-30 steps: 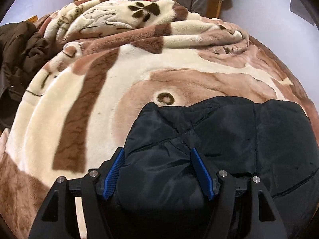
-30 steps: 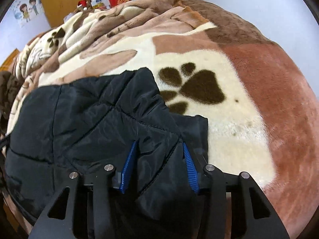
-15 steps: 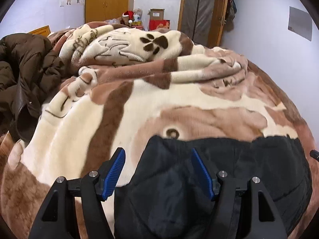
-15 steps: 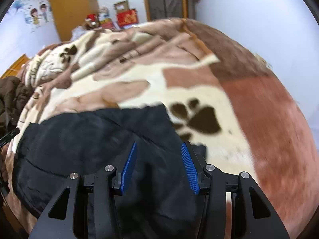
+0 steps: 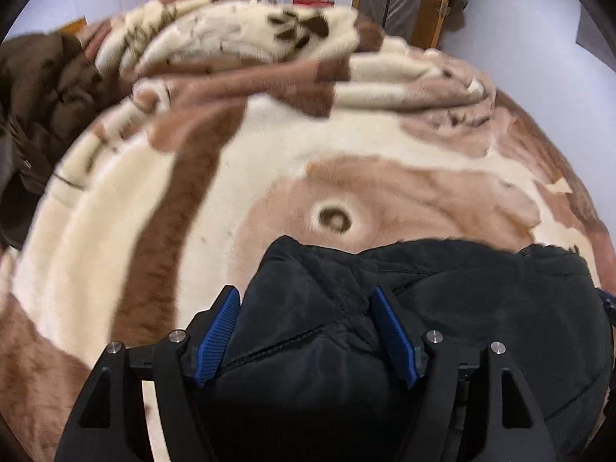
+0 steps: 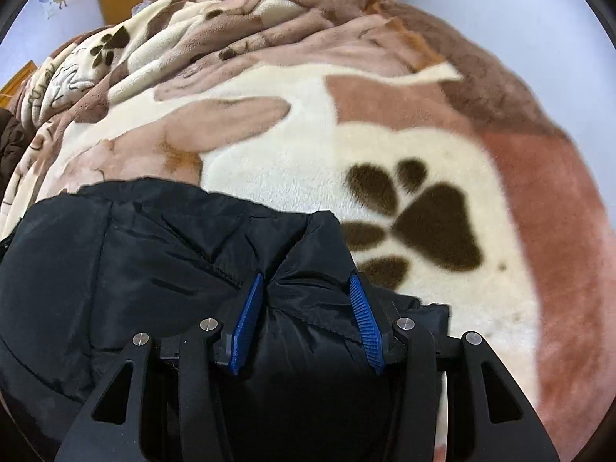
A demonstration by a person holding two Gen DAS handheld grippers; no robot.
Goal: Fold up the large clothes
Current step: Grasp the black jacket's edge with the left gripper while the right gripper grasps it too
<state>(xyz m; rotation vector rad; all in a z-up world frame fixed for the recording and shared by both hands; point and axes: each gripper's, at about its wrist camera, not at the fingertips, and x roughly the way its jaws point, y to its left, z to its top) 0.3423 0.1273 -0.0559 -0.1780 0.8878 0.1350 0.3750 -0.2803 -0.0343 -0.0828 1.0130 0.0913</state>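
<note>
— Left tool [image 5: 304,331] pinched on a thick bunch of the black jacket [image 5: 481,308], jaws wide; right tool [image 6: 306,321] clamped on another puffy corner.
— Jacket [image 6: 115,261] spread across the blanket [image 6: 308,146] on the bed?
— Yes, near edge lifted. Mid-fold, probably.
— Next: carry both corners forward together, lay flat, then release.

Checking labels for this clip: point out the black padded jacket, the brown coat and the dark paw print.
black padded jacket [image 5: 481,300], left wrist view, upper quilted panel
brown coat [image 5: 42,92], left wrist view, crumpled body
dark paw print [image 6: 439,227], right wrist view, main pad
</note>
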